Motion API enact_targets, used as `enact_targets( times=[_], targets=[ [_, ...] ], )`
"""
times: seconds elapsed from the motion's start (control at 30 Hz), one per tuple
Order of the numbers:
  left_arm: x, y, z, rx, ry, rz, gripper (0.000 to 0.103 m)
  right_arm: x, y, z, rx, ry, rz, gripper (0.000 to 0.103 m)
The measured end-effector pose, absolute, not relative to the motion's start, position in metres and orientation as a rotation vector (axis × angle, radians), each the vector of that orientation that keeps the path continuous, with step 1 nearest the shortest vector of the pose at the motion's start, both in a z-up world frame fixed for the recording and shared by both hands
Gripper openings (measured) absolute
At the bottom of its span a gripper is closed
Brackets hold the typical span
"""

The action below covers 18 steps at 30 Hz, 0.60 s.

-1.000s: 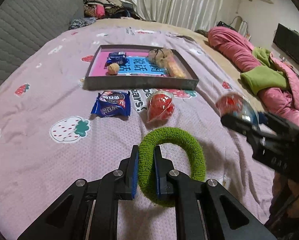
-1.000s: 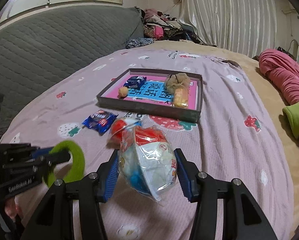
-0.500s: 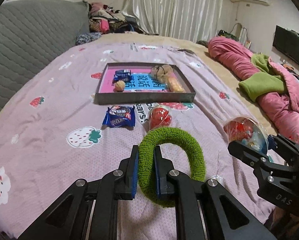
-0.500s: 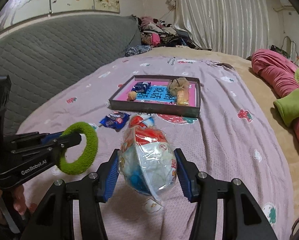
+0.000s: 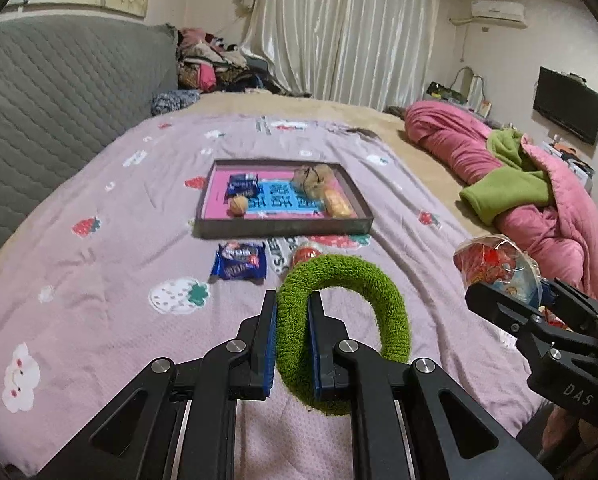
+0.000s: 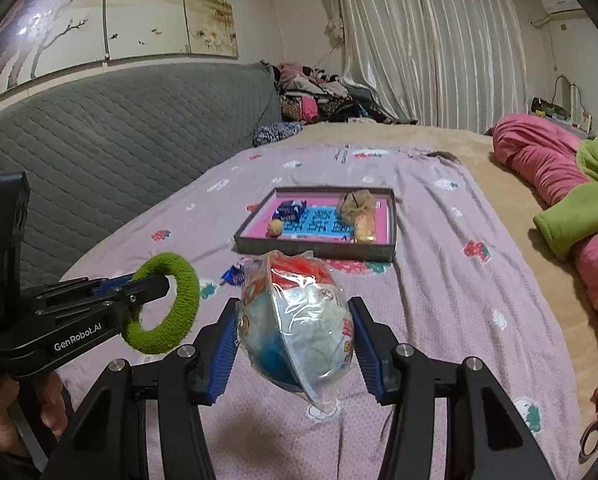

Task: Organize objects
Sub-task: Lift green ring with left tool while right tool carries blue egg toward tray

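Both grippers higher, fuzzy green ring [image 5: 363,280] aloft

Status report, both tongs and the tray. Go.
Left tongs shut on green ring. Right tongs shut on wrapped toy ball. Tray ahead, partly filled. Blue snack packet lies before it.

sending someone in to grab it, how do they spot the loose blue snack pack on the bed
Find the shallow tray on the purple bedspread. Just in front of its near wall lies a blue snack pack, flat on the cloth. Another blue pack sits inside the tray; this one is outside it.
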<state>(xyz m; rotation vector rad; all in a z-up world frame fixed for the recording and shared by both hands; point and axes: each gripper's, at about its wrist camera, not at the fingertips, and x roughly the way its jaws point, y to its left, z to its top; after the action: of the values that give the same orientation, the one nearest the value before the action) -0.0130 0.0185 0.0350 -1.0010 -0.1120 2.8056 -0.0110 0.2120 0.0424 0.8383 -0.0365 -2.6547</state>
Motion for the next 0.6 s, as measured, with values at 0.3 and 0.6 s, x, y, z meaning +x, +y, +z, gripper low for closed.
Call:
enact_targets(
  times=[0.3, 0.6],
  targets=[
    [-0.011, 0.018, 0.065, -0.918, -0.116, 2.82, 0.013, -0.012, 0.209, 0.075, 0.753, -0.017, -2.683, 0.053],
    [-0.01, 0.026, 0.089, -0.856, -0.055, 2.87, 0.013, -0.013, 0.204, 0.107, 0.671, 0.02, -2.704, 0.053]
  ],
)
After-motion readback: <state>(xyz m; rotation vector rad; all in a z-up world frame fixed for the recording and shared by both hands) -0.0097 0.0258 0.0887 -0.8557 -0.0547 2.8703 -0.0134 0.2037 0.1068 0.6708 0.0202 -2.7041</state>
